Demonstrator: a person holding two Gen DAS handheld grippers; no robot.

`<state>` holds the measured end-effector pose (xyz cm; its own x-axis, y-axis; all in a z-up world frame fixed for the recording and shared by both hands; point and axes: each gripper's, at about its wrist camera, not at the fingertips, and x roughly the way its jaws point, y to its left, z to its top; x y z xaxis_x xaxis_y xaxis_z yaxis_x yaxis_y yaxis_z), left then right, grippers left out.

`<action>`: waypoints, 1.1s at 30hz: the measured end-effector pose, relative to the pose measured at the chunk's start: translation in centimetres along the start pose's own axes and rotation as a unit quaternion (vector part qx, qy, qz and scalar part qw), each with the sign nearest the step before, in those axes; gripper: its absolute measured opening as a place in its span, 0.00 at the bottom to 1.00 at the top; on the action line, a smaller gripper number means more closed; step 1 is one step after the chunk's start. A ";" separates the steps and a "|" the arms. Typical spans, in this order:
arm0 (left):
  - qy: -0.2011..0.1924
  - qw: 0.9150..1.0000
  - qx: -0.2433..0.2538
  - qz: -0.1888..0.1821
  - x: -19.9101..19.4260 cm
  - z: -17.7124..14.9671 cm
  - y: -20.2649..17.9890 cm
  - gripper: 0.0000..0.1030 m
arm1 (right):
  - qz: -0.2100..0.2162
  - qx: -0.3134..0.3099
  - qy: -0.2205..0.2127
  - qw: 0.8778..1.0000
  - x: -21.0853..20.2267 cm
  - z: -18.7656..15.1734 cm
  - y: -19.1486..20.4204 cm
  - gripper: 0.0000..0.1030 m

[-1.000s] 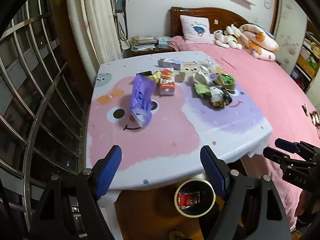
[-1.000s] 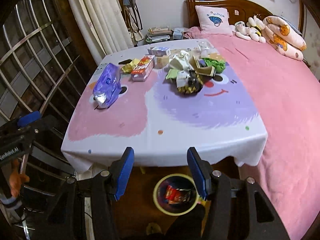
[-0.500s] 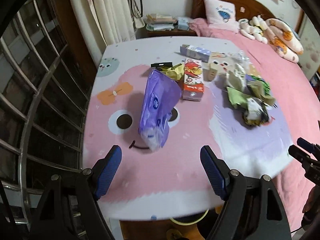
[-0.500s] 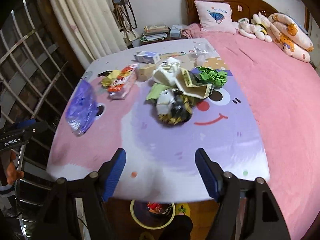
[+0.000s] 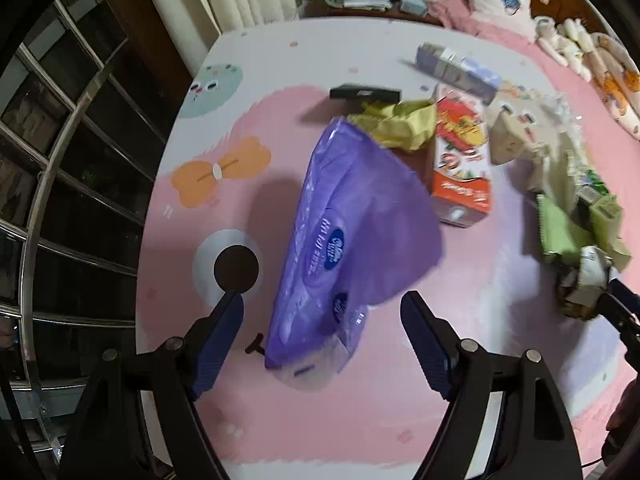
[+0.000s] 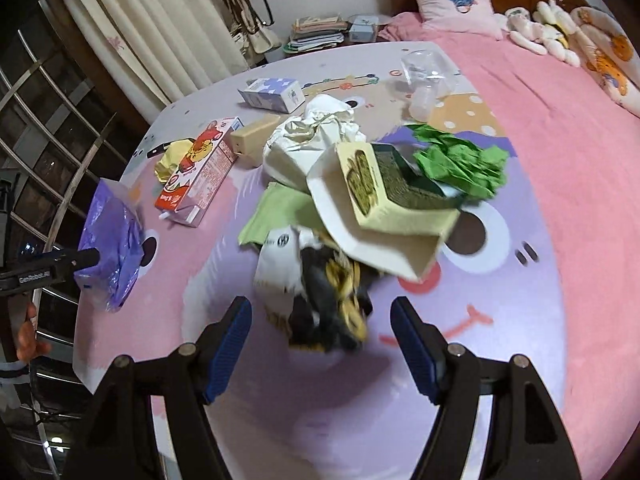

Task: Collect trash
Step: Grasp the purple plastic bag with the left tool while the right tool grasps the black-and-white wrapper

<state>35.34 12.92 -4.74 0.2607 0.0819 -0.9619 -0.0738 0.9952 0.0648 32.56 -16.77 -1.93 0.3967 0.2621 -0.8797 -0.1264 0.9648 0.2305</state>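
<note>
A purple plastic tissue pack (image 5: 344, 240) lies on the cartoon tablecloth (image 5: 224, 128); my left gripper (image 5: 322, 336) is open with the pack's near end between its fingertips. The pack also shows in the right wrist view (image 6: 110, 240). My right gripper (image 6: 320, 340) is open, its fingertips either side of a black, yellow and white crumpled wrapper (image 6: 320, 292). Behind that lie an open cardboard box (image 6: 380, 208), crumpled green paper (image 6: 460, 160) and white crumpled paper (image 6: 312, 136).
A red juice carton (image 5: 462, 160), yellow crumpled paper (image 5: 404, 124), a black strip (image 5: 364, 93) and a blue-white box (image 6: 272, 94) lie further back. A clear plastic container (image 6: 428, 76) sits far right. A pink bed (image 6: 560, 120) adjoins the table; a metal window grille (image 5: 60, 160) is left.
Both grippers moved forward and down over the table, away from the bin under its edge. The left closed in on the purple pack, the right on the black-yellow wrapper.
</note>
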 end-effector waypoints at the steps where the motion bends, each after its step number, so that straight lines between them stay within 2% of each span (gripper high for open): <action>1: 0.009 1.000 -0.004 0.001 0.7 0.2 0.2 0.77 | 0.006 -0.004 0.006 1.000 0.5 0.2 0.0 0.70; 7: 0.049 0.998 -0.022 -0.013 3.3 -0.3 0.6 0.77 | 0.020 -0.039 0.021 0.999 1.9 0.0 0.7 0.69; 8: 0.057 0.998 -0.024 -0.015 3.6 -0.6 0.6 0.77 | 0.019 -0.046 0.022 0.999 2.1 0.0 0.9 0.67; 9: 0.062 0.998 -0.024 -0.017 3.9 -0.9 0.6 0.77 | 0.018 -0.053 0.024 0.998 2.2 -0.1 1.0 0.56; 10: 0.067 0.997 -0.022 -0.017 4.3 -1.2 0.5 0.77 | 0.018 -0.062 0.026 0.998 2.3 -0.2 1.2 0.50; 17: 0.076 0.997 -0.029 -0.012 5.7 -2.1 0.2 0.76 | 0.024 -0.073 0.023 0.997 1.9 -0.3 1.2 0.45; 19: 0.068 0.997 -0.040 -0.021 5.6 -2.1 0.3 0.72 | 0.033 -0.076 0.021 0.996 1.6 -0.4 1.3 0.44; 22: 0.055 0.997 -0.045 -0.029 5.2 -2.4 0.4 0.51 | 0.043 -0.073 0.017 0.996 1.0 -0.6 1.3 0.44; 23: 0.050 0.997 -0.042 -0.029 4.9 -2.5 0.3 0.40 | 0.047 -0.071 0.016 0.996 0.8 -0.7 1.3 0.43; 24: 0.049 0.998 -0.039 -0.030 4.7 -2.5 0.3 0.33 | 0.052 -0.069 0.015 0.996 0.6 -0.8 1.4 0.43; 27: 0.036 0.998 -0.039 -0.025 3.9 -3.3 0.1 0.28 | 0.062 -0.064 0.014 0.996 0.2 -1.0 1.6 0.43; 33: -0.003 0.998 -0.045 -0.035 0.4 -5.3 0.0 0.25 | 0.073 -0.065 0.003 0.995 -1.4 -1.8 2.9 0.43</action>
<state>30.37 12.64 -6.49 0.2735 0.0125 -0.9618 -0.1406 0.9897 -0.0271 30.06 -14.38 -0.81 0.3601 0.3986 -0.8434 -0.2992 0.9057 0.3003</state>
